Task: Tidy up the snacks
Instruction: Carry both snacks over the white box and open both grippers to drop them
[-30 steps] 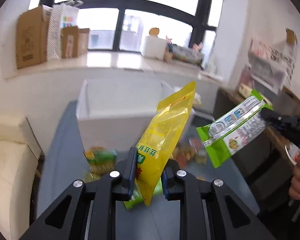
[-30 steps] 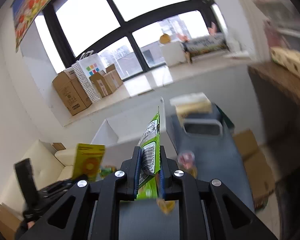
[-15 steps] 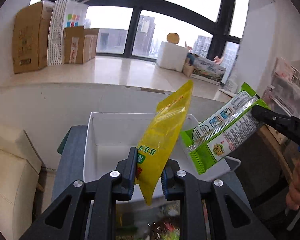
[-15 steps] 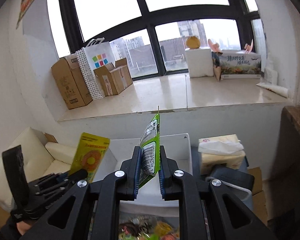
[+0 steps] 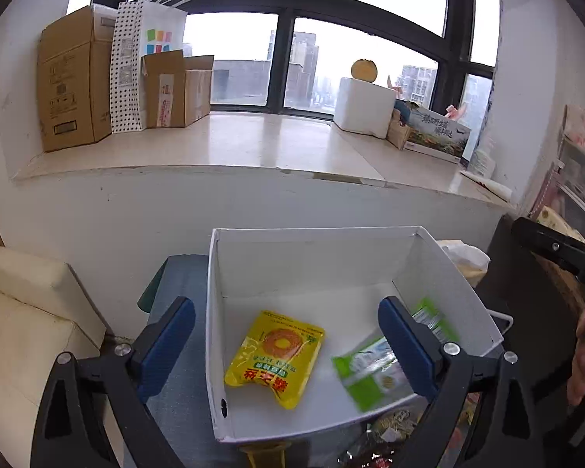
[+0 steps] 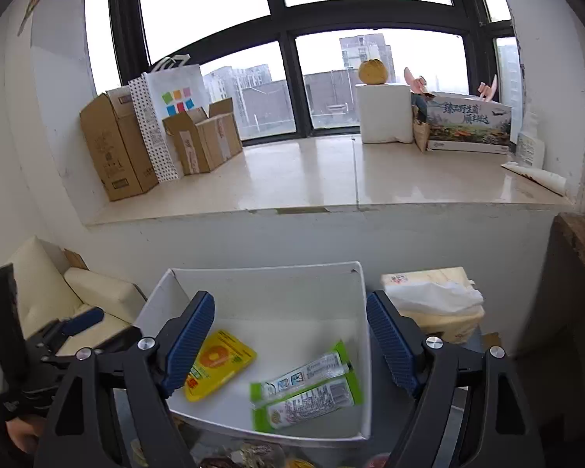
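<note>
My fingers (image 5: 288, 347) (image 6: 290, 341) have just sprung apart, both pairs empty. In the white box (image 6: 269, 284) the yellow pouch (image 6: 214, 366) lies flat by its left wall; the green packet (image 6: 306, 390) lies lengthwise toward its right wall.

Two snack packets (image 6: 306, 388) — white box (image 6: 364, 304)

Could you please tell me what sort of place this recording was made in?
Probably an office or storeroom in a high-rise: cardboard boxes stacked on a wide windowsill, towers outside, and a cream sofa beside the white bin.
</note>
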Available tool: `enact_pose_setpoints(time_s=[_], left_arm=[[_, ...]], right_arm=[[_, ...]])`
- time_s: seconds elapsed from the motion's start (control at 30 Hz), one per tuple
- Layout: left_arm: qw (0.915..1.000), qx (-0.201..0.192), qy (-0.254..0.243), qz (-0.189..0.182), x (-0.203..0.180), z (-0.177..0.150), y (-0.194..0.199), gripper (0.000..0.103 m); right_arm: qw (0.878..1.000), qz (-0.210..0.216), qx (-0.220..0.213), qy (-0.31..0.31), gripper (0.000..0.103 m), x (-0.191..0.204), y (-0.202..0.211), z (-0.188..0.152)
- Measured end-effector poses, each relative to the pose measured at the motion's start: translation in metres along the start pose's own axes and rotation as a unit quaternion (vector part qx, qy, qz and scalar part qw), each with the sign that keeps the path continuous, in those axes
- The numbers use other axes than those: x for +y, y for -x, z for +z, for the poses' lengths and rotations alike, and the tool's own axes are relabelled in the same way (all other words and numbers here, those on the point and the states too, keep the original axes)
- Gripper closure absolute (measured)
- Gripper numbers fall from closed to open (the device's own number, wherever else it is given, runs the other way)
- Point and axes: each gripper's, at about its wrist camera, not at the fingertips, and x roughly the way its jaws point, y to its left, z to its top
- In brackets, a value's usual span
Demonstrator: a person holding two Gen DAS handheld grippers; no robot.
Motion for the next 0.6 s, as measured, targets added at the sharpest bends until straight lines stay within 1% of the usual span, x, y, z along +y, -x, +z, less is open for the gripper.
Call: enact_pose_setpoints(time_s=[0.1,0.17,0.27,0.33,0.4,0.43,0.47,0.53,0.6], left_arm=[[0.9999,-0.009,-0.011,0.000,-0.006,0.000,0.012,0.005],[0.9999,-0.011,-0.009,-0.001,-0.007,-0.003,0.022,0.004],[0.9999,-0.016,-0.004,-0.002,-0.011,-0.015,0.045,0.002],[0.9998,-0.016,-0.003,-0.006,-0.011,-0.029,0.060,0.002],[0.9998,-0.013,-0.001,-0.012,-0.013,-0.045,0.075,0.002],[0.9998,-0.013,-0.001,-0.013,-0.014,-0.052,0.082,0.000],[0.9999,-0.010,-0.002,-0.004,-0.017,-0.063,0.091,0.000],[1.0000,-0.006,-0.005,0.006,-0.023,-0.078,0.101,0.000],[0.9998,0.005,-0.011,0.019,-0.029,-0.097,0.109,0.000]], right_arm=[[1.000,0.003,-0.007,-0.005,0.016,-0.004,0.011,-0.002],[1.000,0.003,-0.010,-0.005,0.016,-0.006,0.019,-0.004],[1.000,0.011,-0.015,-0.007,0.015,-0.009,0.044,-0.015],[1.000,0.020,-0.018,0.000,0.014,-0.009,0.063,-0.026],[0.999,0.029,-0.024,0.007,0.014,-0.011,0.088,-0.044],[0.999,0.036,-0.025,0.010,0.011,-0.013,0.097,-0.053],[0.999,0.041,-0.022,0.012,0.006,-0.014,0.104,-0.061],[0.999,0.049,-0.016,0.009,0.000,-0.016,0.119,-0.082],[0.999,0.044,-0.016,-0.003,0.000,-0.020,0.132,-0.102]])
